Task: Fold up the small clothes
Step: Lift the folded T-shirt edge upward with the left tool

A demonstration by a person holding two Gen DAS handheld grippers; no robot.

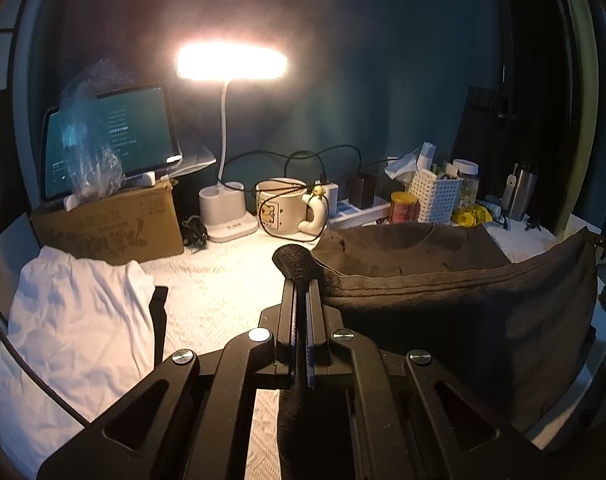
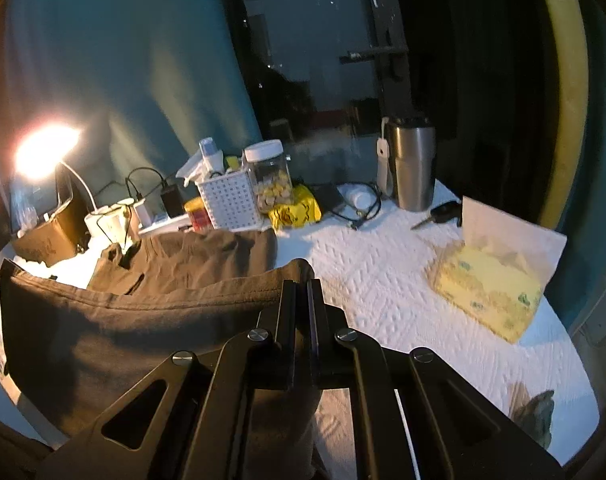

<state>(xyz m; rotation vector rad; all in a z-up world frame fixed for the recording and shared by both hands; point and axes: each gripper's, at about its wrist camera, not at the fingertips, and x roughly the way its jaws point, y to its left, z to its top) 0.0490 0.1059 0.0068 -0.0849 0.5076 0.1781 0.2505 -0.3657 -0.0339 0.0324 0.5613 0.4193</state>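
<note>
A dark brown garment (image 1: 443, 280) is lifted by its hemmed edge above the white textured table cover (image 1: 223, 280). Its far part lies on the table. My left gripper (image 1: 301, 280) is shut on the garment's left corner. My right gripper (image 2: 301, 280) is shut on the right corner of the same garment (image 2: 143, 300), whose hem stretches leftwards between the two grippers. A white garment (image 1: 75, 332) lies crumpled at the left in the left wrist view.
A lit desk lamp (image 1: 231, 64), a tablet (image 1: 111, 136) on a cardboard box (image 1: 111, 228), a mug (image 1: 287, 208), cables, a white basket (image 2: 231, 200), a jar (image 2: 269, 176), a steel tumbler (image 2: 413, 160) and a tissue pack (image 2: 491, 280) stand along the back and right.
</note>
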